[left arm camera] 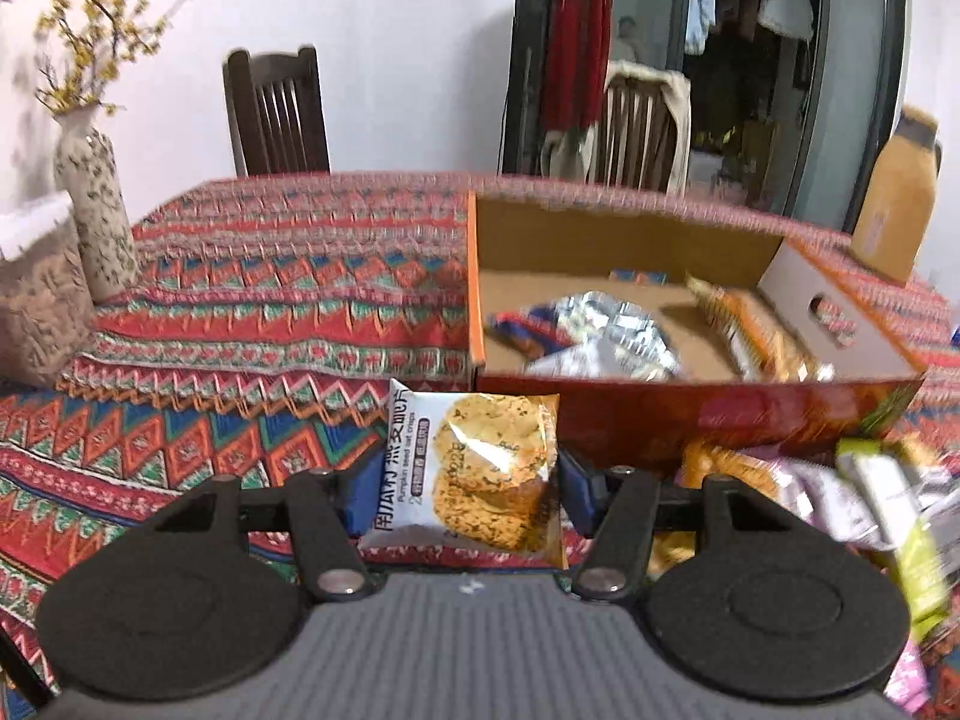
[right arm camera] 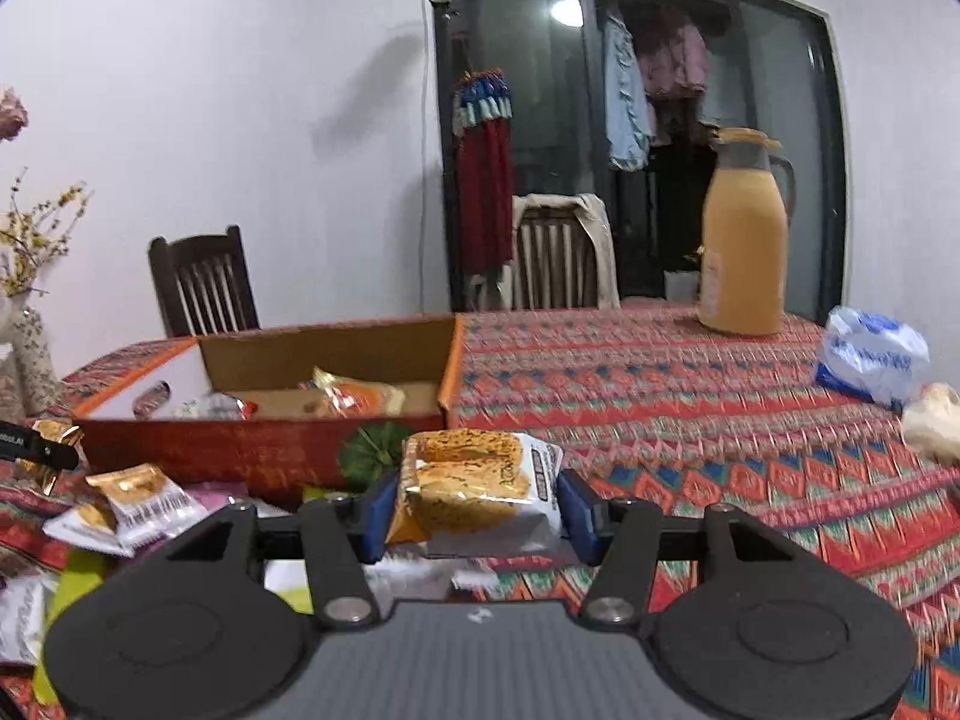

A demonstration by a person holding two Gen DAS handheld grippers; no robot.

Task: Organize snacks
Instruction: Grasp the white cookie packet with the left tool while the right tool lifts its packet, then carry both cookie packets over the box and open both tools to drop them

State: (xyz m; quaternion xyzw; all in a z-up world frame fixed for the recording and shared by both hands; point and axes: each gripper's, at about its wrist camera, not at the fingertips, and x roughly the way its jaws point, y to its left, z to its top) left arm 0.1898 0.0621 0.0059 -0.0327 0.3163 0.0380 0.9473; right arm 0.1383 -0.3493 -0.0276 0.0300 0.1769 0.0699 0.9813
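My left gripper [left arm camera: 465, 495] is shut on a white and orange pumpkin seed crisp packet [left arm camera: 480, 468], held just in front of the open cardboard box's red front wall [left arm camera: 690, 414]. The blue pads press the packet's two sides. My right gripper [right arm camera: 474, 516] is shut on a similar crisp packet [right arm camera: 480, 492], lifted above the patterned tablecloth to the right of the same box [right arm camera: 270, 450]. Several wrapped snacks [left arm camera: 606, 336] lie inside the box. Loose snack packets [left arm camera: 840, 492] are piled on the cloth in front of it, also seen as loose packets [right arm camera: 132, 504] in the right wrist view.
A flowered vase [left arm camera: 96, 210] stands at the table's left. A yellow thermos jug [right arm camera: 744, 240] and a blue and white plastic bag [right arm camera: 870, 360] sit at the far right. Two wooden chairs [left arm camera: 276, 114] stand behind the table. The left gripper's tip [right arm camera: 42, 447] shows at the right view's left edge.
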